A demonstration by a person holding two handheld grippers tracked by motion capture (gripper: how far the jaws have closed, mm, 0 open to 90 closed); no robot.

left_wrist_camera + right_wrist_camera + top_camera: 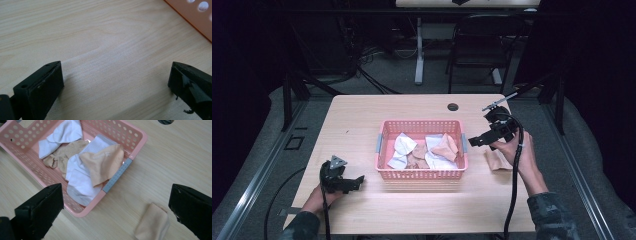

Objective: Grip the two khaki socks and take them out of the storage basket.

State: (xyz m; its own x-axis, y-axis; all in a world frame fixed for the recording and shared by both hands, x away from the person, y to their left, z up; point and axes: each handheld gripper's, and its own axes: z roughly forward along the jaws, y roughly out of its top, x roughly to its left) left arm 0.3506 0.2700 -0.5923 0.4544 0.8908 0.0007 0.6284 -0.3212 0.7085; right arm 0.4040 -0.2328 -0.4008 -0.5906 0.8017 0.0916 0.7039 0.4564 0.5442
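You work at a pale wooden table (362, 112) set in a dim room, with grey floor around it, a second table's leg (419, 50) and a dark chair (482, 45) beyond the far edge, and a round cable hole (453, 107) near that edge. Low on the left, your left gripper (354, 182) sits just above the bare wood, your hand behind it and its jaws pointing right toward the pink basket (384, 131); they stand wide apart with nothing between them. In the middle, the basket holds a loose heap of white socks (80, 182) and tan socks (103, 162), one tan sock draped over the rim by the grey handle (117, 175). To its right, your right gripper (479, 140) hangs raised beside the basket's right end, wrist cocked, jaws spread and empty. A folded tan sock (152, 223) lies on the table under your right hand, apart from the basket.
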